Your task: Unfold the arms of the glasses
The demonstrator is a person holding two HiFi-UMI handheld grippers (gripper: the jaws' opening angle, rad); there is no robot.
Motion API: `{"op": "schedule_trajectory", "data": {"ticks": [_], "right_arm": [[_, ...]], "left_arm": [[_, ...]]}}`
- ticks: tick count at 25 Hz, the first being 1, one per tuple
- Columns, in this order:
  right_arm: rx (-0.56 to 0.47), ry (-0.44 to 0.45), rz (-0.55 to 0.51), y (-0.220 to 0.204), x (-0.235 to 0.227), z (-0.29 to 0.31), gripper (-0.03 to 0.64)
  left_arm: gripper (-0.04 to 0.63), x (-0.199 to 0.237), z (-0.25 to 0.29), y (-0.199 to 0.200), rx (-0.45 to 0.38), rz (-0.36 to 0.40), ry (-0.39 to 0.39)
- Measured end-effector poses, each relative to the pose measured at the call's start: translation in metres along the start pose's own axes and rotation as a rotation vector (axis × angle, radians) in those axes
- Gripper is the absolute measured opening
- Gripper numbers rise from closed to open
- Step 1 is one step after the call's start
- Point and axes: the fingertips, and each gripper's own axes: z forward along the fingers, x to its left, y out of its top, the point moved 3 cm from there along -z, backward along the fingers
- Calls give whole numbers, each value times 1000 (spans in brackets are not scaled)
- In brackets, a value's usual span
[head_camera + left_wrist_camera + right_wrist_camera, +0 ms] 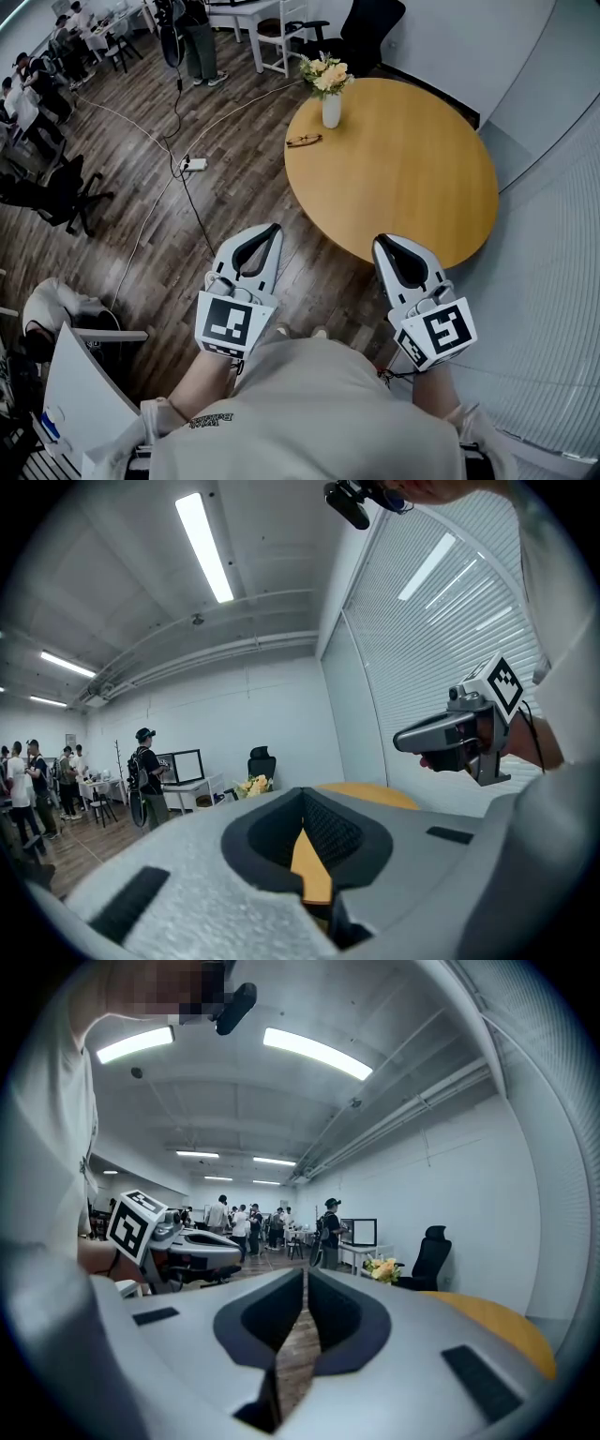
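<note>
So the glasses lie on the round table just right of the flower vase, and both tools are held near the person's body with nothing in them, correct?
Not quite: the head view shows the glasses on the table left of the vase, not right. The left tool and right tool are indeed near the body, empty.

Open-plan office: seated people point(19, 98), black swivel chair point(370, 23), monitor point(364, 1232) on white desk point(361, 1252), ceiling strip lights point(314, 1052), power strip point(194, 164) on wood-look floor point(244, 178).
</note>
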Motion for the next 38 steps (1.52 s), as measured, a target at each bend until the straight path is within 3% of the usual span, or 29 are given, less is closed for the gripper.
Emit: {"op": "schedule_trajectory", "data": {"ticks": [23, 38], "right_arm": [[-6, 28, 55, -27, -16, -23, 37], [-27, 20, 50, -23, -22, 16, 37]], "left_arm": [[22, -32, 5, -2, 44, 30, 34], [21, -5, 16, -11, 42, 53, 32]]}}
